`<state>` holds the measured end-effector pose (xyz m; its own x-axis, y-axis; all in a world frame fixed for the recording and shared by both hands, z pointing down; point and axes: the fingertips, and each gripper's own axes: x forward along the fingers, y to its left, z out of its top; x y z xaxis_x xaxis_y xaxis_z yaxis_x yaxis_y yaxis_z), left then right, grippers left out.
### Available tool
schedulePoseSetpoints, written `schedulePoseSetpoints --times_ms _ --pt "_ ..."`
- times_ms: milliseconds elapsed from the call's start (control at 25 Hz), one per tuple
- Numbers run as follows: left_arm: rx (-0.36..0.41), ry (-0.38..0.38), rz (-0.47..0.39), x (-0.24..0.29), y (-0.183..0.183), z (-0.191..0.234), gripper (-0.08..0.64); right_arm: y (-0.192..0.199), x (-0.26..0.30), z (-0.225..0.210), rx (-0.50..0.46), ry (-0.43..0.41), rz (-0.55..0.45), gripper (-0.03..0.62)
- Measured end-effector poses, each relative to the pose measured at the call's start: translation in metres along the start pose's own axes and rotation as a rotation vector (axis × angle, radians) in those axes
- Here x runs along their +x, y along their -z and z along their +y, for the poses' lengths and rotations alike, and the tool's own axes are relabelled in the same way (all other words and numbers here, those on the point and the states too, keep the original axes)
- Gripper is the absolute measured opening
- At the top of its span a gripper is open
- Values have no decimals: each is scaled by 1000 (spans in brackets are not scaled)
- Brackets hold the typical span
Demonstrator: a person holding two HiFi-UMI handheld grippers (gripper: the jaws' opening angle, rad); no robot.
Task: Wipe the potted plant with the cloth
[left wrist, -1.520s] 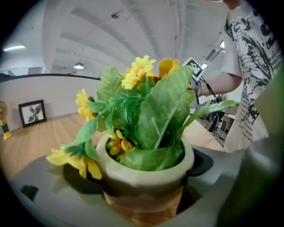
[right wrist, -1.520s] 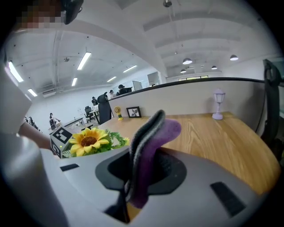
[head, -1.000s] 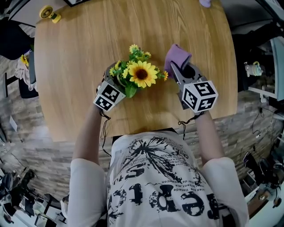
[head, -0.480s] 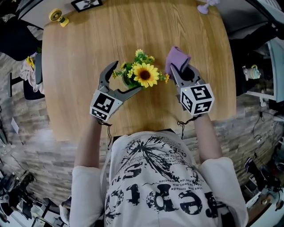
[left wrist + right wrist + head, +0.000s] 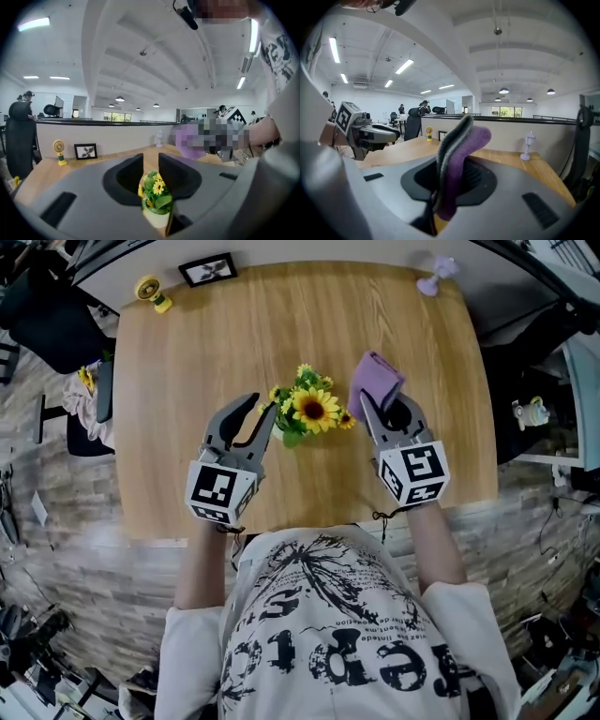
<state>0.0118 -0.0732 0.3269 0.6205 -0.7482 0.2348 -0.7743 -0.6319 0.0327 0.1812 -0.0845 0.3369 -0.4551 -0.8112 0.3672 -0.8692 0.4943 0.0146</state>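
Head view: wooden bench (image 5: 281,324), rounded corners, seen from above. The potted plant (image 5: 310,410), with yellow sunflower blooms and green leaves, stands upright near the bench's middle, between the two claws. The left claw (image 5: 261,407) is just beside the plant's leaves and holds nothing. Its jaws have just been closing and now stand a narrow gap apart. The right claw (image 5: 382,407) is on the plant's other side, pinching the purple cloth (image 5: 375,379), whose free end sticks up and away past the tips, near the blooms but apart from them. Along the far edge are a black picture frame (image 5: 208,269), a small yellow fan (image 5: 150,292) and a lilac lamp figure (image 5: 436,273). Left gripper view: the left claw (image 5: 150,161) shows a slim gap, pads not meeting and nothing between them. The potted plant (image 5: 155,199) with its pale pot shows through the gap, standing further off on the bench. The frame (image 5: 86,151), fan (image 5: 58,151) and lamp figure (image 5: 160,138) line the far edge. A purple shape at right, partly under mosaic, is probably the cloth. Right gripper view: the right claw (image 5: 451,180) is pressed on the cloth (image 5: 461,145), which is folded double, grey-edged, rising from the jaws and curling over at the top. The left claw (image 5: 365,129) is in view at left; the lamp figure (image 5: 528,145) stands at right on the bench (image 5: 543,171).
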Motion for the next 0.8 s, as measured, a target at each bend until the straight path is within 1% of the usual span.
schedulePoseSetpoints --times_ms 80,160,240,320,480,640,800 --pt "10 -26 6 -8 -5 -1 76 -7 -6 3 3 2 -35 74" --pt "4 -82 5 -18 -9 5 14 -11 -10 8 -7 0 -52 74" --pt "-20 -137 4 -25 -11 14 3 -11 -9 12 -20 -12 -51 72" --pt "-46 -164 -10 -30 -15 20 3 -11 -8 13 -17 -25 -46 72" --pt "-29 -172 -27 -35 -21 19 3 -14 -6 13 -61 -33 -41 69" --pt "-45 -144 16 -35 -19 14 3 -18 -10 12 -81 -16 -54 61" --pt "-9 -137 16 -35 -23 10 3 -19 -14 9 -92 -1 -60 60"
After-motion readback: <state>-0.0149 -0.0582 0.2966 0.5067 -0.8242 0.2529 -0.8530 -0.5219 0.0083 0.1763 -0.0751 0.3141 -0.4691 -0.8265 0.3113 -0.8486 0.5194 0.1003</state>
